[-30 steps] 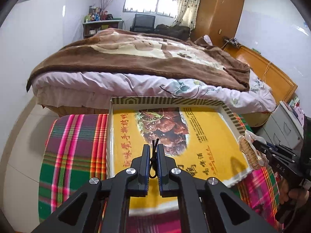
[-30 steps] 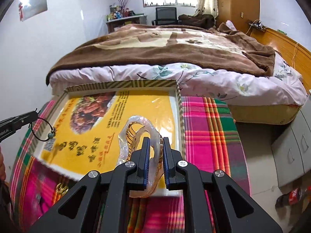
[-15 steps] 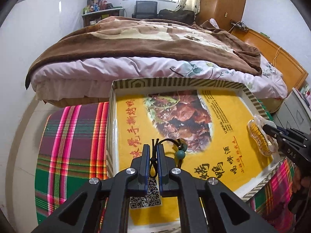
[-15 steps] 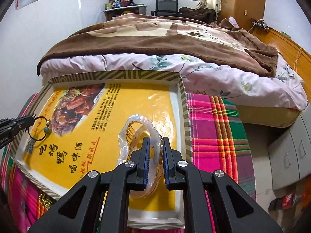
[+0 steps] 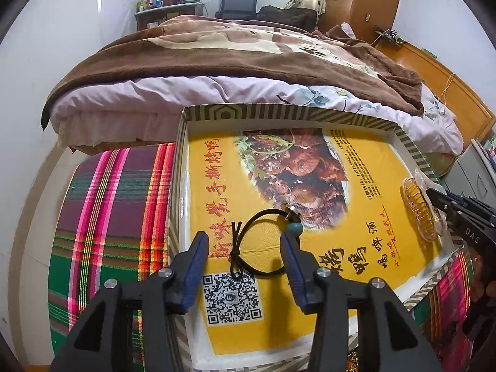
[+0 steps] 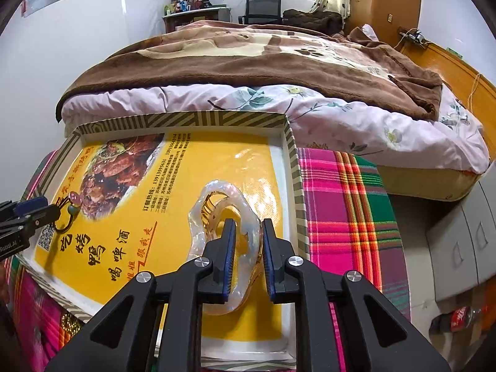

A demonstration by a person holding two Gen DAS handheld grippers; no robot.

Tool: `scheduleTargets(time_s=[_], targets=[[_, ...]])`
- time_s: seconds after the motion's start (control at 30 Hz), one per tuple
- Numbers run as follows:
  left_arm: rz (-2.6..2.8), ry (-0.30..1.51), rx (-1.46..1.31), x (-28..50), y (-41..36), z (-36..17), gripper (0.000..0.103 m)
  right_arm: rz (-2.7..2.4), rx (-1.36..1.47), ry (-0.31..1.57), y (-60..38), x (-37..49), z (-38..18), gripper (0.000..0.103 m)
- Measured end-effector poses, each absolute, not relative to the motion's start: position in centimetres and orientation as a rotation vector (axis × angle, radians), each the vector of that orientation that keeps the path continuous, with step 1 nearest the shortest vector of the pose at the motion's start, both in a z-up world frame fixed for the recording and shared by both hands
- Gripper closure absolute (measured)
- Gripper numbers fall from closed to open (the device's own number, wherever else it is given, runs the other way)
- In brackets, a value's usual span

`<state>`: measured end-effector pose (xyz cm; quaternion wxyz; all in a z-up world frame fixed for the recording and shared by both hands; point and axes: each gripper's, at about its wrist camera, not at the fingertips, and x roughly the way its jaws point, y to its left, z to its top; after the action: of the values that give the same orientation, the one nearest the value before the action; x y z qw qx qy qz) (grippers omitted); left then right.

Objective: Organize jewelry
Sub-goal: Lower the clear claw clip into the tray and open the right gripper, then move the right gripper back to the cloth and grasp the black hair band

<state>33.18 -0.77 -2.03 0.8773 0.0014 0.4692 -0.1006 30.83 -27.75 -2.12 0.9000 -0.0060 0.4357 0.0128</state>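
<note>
A shallow box with a striped rim (image 5: 279, 110) and a yellow printed liner sits on a plaid-covered surface. A black cord bracelet (image 5: 263, 248) with a teal bead lies on the liner between the fingers of my left gripper (image 5: 245, 245), which is open. A gold bangle in a clear plastic bag (image 6: 229, 238) lies in the box's right part; my right gripper (image 6: 248, 241) has its jaws parted around it. The bag also shows in the left wrist view (image 5: 421, 214), and the cord bracelet shows in the right wrist view (image 6: 69, 214).
The plaid cloth (image 5: 114, 217) lies under the box on both sides (image 6: 344, 204). A bed with a brown blanket (image 5: 232, 52) stands just behind. Grey drawers (image 6: 465, 241) and a bottle on the floor (image 6: 458, 322) are at right. Gold items (image 6: 69, 322) lie by the box's near edge.
My left gripper has opened and the cord bracelet now lies on the liner. My right gripper has parted its jaws around the bagged bangle. Both have moved lower over the box.
</note>
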Motion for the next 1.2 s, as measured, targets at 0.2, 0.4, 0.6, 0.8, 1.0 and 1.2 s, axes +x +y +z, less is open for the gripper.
scheduleTargets(time_s=[0.2,0.4,0.6,0.8,1.0,1.2], targets=[[-0.216,0.973,-0.005,32.6,-0.9,-1.6,0.047,0.042,0.001,0.885,-27.5,30.5,-1.5,0.064],[-0.211,0.942,-0.004,30.9,-0.9,-0.1,0.036,0.067,0.034,0.853,-27.5,29.1,-0.2,0.056],[-0.206,0.901,-0.012,27.8,-0.7,1.8,0.03,0.095,0.057,0.812,-27.1,26.5,1.5,0.056],[-0.211,0.862,-0.014,23.6,-0.3,3.4,0.03,0.12,0.082,0.772,-26.8,23.0,3.3,0.056],[-0.206,0.825,-0.015,19.5,0.3,4.9,0.029,0.139,0.1,0.738,-26.6,19.3,4.3,0.056],[-0.203,0.793,-0.014,16.1,0.3,6.0,0.027,0.143,0.102,0.723,-26.5,15.6,4.4,0.056]])
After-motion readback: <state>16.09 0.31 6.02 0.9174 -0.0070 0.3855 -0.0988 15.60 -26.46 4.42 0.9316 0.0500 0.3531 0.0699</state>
